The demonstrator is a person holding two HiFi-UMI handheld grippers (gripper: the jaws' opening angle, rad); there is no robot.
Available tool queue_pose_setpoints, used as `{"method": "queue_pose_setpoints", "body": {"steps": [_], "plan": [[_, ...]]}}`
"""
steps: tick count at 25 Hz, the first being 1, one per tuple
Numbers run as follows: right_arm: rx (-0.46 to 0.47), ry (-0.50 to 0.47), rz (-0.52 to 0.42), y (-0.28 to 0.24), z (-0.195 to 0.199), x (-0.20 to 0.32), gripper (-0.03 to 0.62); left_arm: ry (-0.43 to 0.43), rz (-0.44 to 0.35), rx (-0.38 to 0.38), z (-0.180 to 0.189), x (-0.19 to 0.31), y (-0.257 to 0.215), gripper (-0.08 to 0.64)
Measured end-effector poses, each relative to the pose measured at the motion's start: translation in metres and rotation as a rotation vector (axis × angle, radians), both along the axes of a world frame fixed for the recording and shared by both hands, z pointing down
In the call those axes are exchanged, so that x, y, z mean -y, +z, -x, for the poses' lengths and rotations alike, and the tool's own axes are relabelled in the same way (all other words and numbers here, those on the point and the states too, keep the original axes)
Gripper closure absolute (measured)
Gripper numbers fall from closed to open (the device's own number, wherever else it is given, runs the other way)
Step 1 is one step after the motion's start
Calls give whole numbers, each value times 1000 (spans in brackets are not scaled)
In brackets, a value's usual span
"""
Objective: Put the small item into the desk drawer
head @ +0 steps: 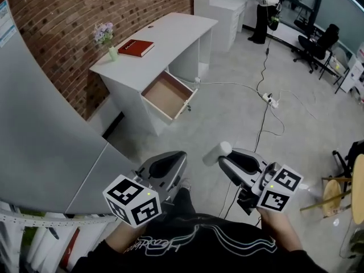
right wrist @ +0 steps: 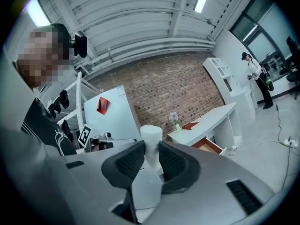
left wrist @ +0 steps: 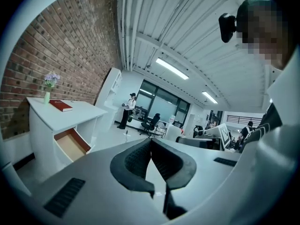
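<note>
Item point(right wrist: 151, 136) clamped in right tool point(right wrist: 151, 159); left tool point(left wrist: 151, 161) clenched, empty. Drawer point(head: 165, 95) gapes open at eleven o'clock under the desk point(head: 170, 36), well off.

From here the drawer point(head: 166, 94) stands pulled out of the white desk point(head: 170, 30), its top uncovered and its wooden bottom showing, so the way in from above and from the front is free. The floor point(head: 222, 121) up to it lies open. A cable point(head: 265, 67) and power strip point(head: 271, 100) lie to the right, well apart from the drawer. A big grey panel point(head: 40, 129) closes the left side. The red book point(head: 135, 48) and flower vase point(head: 112, 51) sit back on the desk top, clear of the drawer.
</note>
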State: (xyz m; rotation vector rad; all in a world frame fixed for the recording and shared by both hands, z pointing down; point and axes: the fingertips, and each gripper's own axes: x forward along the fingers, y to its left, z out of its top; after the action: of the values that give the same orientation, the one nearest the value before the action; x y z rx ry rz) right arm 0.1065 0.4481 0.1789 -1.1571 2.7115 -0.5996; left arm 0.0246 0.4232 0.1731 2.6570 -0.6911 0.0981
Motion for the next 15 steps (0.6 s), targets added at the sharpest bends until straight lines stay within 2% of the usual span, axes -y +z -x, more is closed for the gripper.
{"method": "queue_pose_setpoints", "body": {"steps": [7, 15], "plan": [[-3, 17, 81, 11, 5, 140, 486, 7, 50, -5, 4, 144, 8, 538], [-33, 4, 154, 39, 18, 295, 486, -16, 91, 17, 18, 298, 40, 538]]}}
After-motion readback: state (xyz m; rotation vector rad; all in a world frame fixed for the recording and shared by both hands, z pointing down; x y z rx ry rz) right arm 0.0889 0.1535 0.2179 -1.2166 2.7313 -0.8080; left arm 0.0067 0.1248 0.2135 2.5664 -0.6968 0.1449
